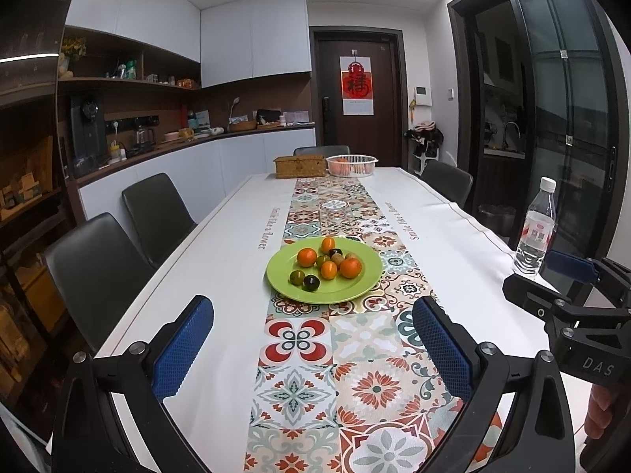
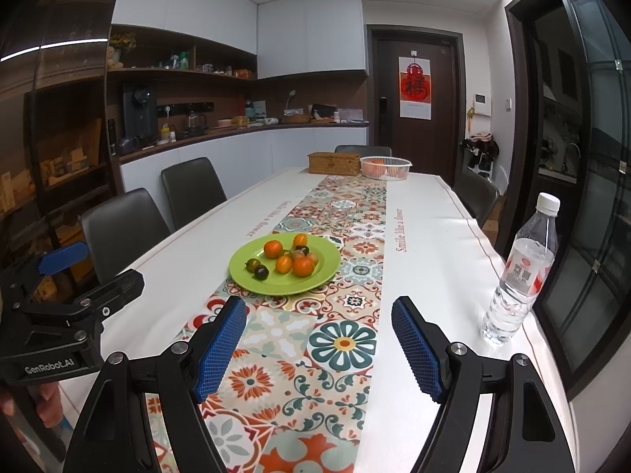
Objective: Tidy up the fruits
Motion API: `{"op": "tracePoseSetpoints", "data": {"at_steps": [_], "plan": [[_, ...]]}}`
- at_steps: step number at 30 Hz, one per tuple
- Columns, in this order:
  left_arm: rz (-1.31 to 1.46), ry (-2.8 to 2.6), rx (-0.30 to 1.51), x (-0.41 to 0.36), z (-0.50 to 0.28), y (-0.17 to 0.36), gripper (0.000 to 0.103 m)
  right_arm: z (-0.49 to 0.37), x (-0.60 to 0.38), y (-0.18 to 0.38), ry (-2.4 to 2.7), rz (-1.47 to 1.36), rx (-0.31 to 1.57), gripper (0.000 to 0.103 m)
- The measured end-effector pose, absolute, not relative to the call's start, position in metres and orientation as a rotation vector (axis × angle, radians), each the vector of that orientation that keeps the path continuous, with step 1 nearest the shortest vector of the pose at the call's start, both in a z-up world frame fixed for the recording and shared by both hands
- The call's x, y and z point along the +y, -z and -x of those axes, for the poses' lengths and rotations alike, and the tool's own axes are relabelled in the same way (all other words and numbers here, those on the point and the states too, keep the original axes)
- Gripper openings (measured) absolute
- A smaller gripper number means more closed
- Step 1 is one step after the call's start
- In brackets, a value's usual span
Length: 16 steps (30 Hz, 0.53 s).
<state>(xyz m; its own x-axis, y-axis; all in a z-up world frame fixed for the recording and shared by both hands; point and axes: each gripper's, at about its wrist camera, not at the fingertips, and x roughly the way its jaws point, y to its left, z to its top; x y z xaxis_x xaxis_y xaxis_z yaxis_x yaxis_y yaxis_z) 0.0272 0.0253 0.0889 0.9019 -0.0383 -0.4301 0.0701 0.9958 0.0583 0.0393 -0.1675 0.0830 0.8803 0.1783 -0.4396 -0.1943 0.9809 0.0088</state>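
Observation:
A green plate (image 1: 355, 289) (image 2: 323, 272) sits mid-table on the patterned runner. It holds several small fruits: orange ones (image 1: 350, 267) (image 2: 302, 266) and dark green or purple ones (image 1: 311, 282) (image 2: 261, 272). A white mesh basket (image 1: 351, 165) (image 2: 384, 167) with orange fruit stands at the far end. My left gripper (image 1: 313, 349) is open and empty, held above the near table short of the plate. My right gripper (image 2: 319, 349) is open and empty, beside it to the right. Each gripper shows at the edge of the other's view.
A woven box (image 1: 300, 165) (image 2: 334, 163) stands left of the basket. A clear water bottle (image 1: 534, 228) (image 2: 520, 272) stands near the table's right edge. Dark chairs (image 1: 157, 213) line the left side and far end. Cabinets run along the left wall.

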Motion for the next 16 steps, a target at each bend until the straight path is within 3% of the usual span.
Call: {"op": "tracePoseSetpoints", "data": {"at_steps": [16], "plan": [[-0.069, 0.058, 0.448, 0.0227, -0.0252, -0.0854, 0.103, -0.0361, -0.166, -0.0785, -0.191, 0.029, 0.46, 0.077]]}}
